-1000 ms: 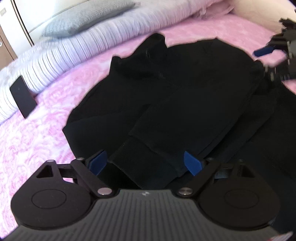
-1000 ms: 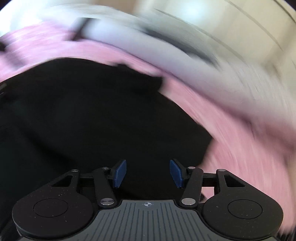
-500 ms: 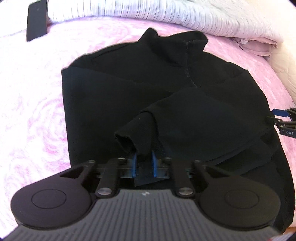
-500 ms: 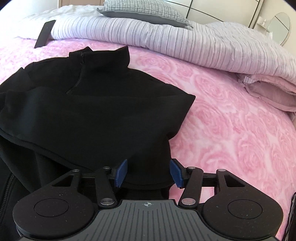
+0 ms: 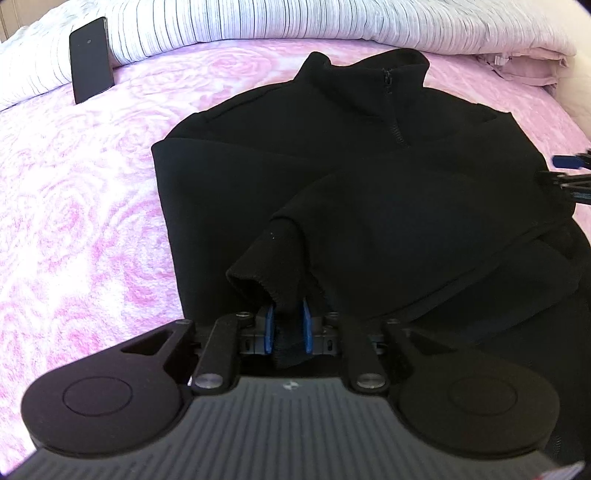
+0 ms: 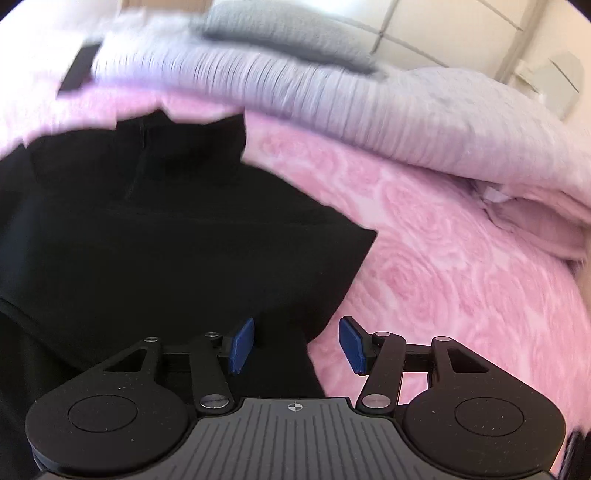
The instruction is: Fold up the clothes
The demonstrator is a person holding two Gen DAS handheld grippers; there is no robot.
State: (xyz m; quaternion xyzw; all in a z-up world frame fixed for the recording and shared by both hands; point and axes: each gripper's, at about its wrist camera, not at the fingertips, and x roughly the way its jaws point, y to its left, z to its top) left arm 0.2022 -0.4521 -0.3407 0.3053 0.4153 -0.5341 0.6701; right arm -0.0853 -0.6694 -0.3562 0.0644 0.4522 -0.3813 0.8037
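A black zip-neck sweater (image 5: 332, 147) lies on the pink bed, collar toward the pillows, with one sleeve folded across its chest. My left gripper (image 5: 287, 325) is shut on that sleeve's cuff (image 5: 266, 280) and holds it just above the body of the sweater. My right gripper (image 6: 297, 345) is open and empty over the sweater's right edge (image 6: 332, 266); it also shows in the left wrist view (image 5: 569, 177) at the far right. The sweater fills the left of the right wrist view (image 6: 147, 240).
A pink rose-patterned bedspread (image 5: 74, 221) covers the bed. A striped white duvet (image 5: 258, 18) lies along the head end, with a grey pillow (image 6: 280, 33) behind. A black phone (image 5: 90, 59) leans against the duvet at the left.
My left gripper closed on the sleeve cuff and keeps hold of it. My right gripper stays open and has shifted slightly at the sweater's right edge; its view is blurred.
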